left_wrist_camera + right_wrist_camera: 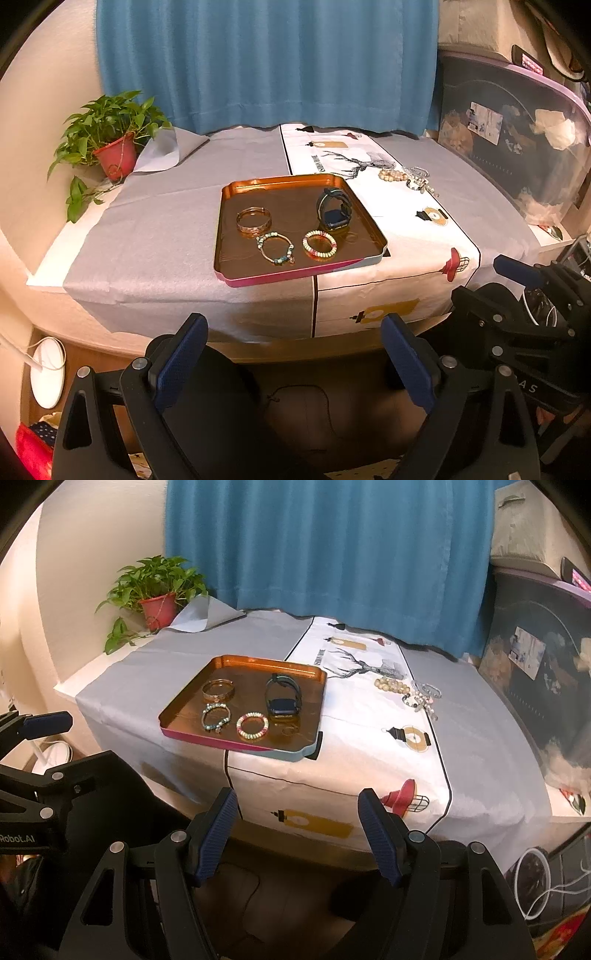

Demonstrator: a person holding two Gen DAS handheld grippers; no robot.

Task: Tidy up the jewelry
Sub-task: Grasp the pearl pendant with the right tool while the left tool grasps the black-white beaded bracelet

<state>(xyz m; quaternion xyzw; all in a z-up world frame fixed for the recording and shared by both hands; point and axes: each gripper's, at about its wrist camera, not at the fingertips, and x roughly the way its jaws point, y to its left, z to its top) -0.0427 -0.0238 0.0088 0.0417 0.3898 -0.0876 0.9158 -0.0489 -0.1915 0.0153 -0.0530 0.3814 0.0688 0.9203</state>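
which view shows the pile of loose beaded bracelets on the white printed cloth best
The right wrist view: the pile of loose beaded bracelets lies nearer the frame's middle, with the tan wooden beads distinct from the pale and silvery strands. The left wrist view shows the same pile further off and smaller, its strands harder to separate.
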